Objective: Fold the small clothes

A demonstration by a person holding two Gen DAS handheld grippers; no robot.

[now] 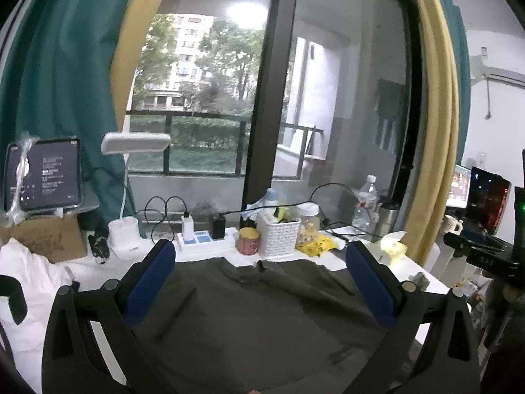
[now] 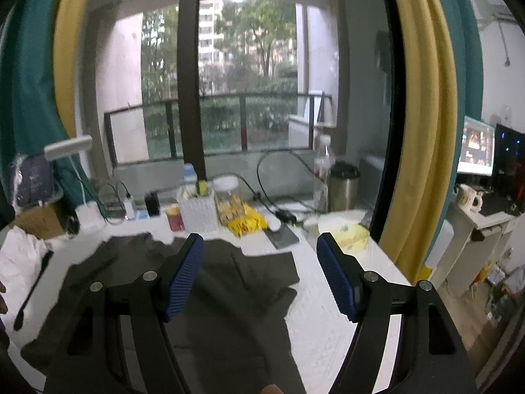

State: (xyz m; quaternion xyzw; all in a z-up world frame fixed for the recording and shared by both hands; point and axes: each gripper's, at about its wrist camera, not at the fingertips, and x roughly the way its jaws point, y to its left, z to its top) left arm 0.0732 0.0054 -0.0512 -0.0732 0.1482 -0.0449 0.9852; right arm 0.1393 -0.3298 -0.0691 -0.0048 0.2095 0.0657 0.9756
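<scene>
A dark olive-grey garment (image 1: 249, 308) lies spread on the white-covered table (image 1: 423, 272), creased, its far edge near the clutter at the back. My left gripper (image 1: 261, 262) hovers over it, open, blue pads wide apart with nothing between them. In the right wrist view the same garment (image 2: 226, 298) covers the table's left and middle, its right edge ragged against the white cloth (image 2: 331, 328). My right gripper (image 2: 259, 256) is open above the garment's right part, its left pad (image 2: 183, 275) over the fabric, its right pad (image 2: 338, 275) over bare cloth.
Along the back stand a white lattice basket (image 1: 279, 236), a red can (image 1: 248, 240), a power strip (image 1: 206, 241), a desk lamp (image 1: 131, 177), jars and bottles (image 1: 366, 203). White fabric (image 1: 29, 292) is piled at left. The other gripper's handle (image 1: 482, 256) shows at right. The table's right edge (image 2: 397, 269) drops off.
</scene>
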